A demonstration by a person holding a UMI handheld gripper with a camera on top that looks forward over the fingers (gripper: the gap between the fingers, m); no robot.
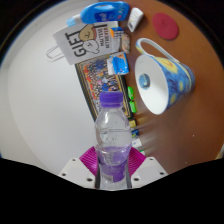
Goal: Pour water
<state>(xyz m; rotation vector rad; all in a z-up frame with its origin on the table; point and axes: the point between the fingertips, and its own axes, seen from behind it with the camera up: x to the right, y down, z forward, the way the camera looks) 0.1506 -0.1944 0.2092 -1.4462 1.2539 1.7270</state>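
The gripper (113, 163) is clenched on a clear plastic water bottle (112, 140), both pink pads (92, 160) pressing its lower body from either side, so the bottle stands upright between the fingers with its purple cap (112, 99) on top and purple on its lower part. Just beyond it and a little to the right sits a big mug (165, 80), blue and white with splashes of yellow, tipped so that its pale inside and rim face the bottle. Both rest on a round wooden table (185, 125), warm brown where it is bare. Farther back, past the cap, lies a clutter of flat printed things: a white card reading "GIFT" (88, 40), a colourful booklet or packet (105, 72) beneath it, and some small green and blue bits near the mug's base that are hard to make out. A blue and white pouch (103, 13) lies at the far side of the table, with a small red disc (165, 28) close to the table's far rim. To the left the table's curved edge gives way to a plain, pale floor (35, 100).
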